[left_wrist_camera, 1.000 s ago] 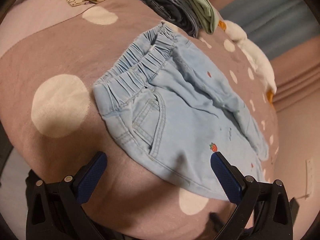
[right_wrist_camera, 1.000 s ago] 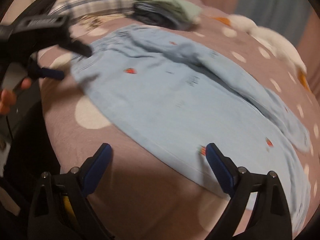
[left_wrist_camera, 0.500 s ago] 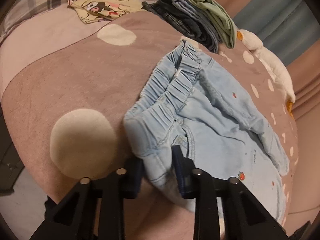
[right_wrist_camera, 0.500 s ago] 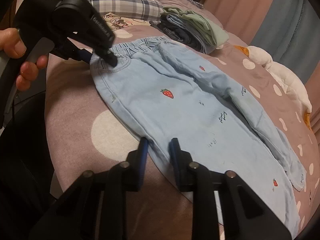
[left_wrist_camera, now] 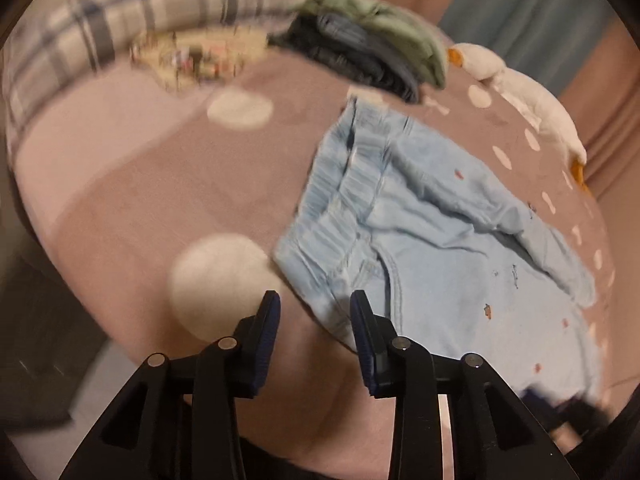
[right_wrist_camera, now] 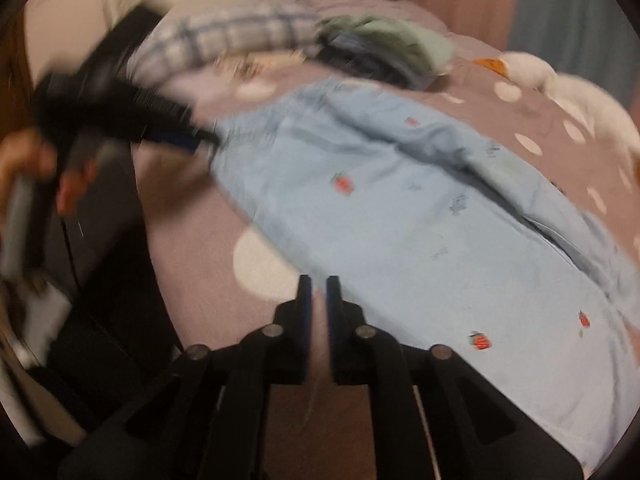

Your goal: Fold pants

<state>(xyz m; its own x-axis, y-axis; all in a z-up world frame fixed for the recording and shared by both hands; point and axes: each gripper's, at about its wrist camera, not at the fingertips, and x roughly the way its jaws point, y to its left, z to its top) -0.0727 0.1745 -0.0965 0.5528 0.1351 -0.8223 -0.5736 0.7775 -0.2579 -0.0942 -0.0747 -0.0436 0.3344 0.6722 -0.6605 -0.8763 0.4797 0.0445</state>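
Both claws sat at the pants' [left_wrist_camera: 448, 264] near edge on the spotted pink bedcover [left_wrist_camera: 152, 208]: the left gripper [left_wrist_camera: 315, 316] part-open around the waistband corner, the right gripper [right_wrist_camera: 316, 300] nearly together with only bedcover visible in its narrow gap, folded clothes [left_wrist_camera: 372, 52] far behind

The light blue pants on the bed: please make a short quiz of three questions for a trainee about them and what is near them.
1. True or false: the light blue pants lie on a bedspread with pale dots.
2. Which print is on the pants? A. strawberries B. stars C. stripes
3. Fill in: in the left wrist view, the left gripper has its fingers on either side of the pants' ____ corner.

Key: 1 true; 2 A; 3 waistband.
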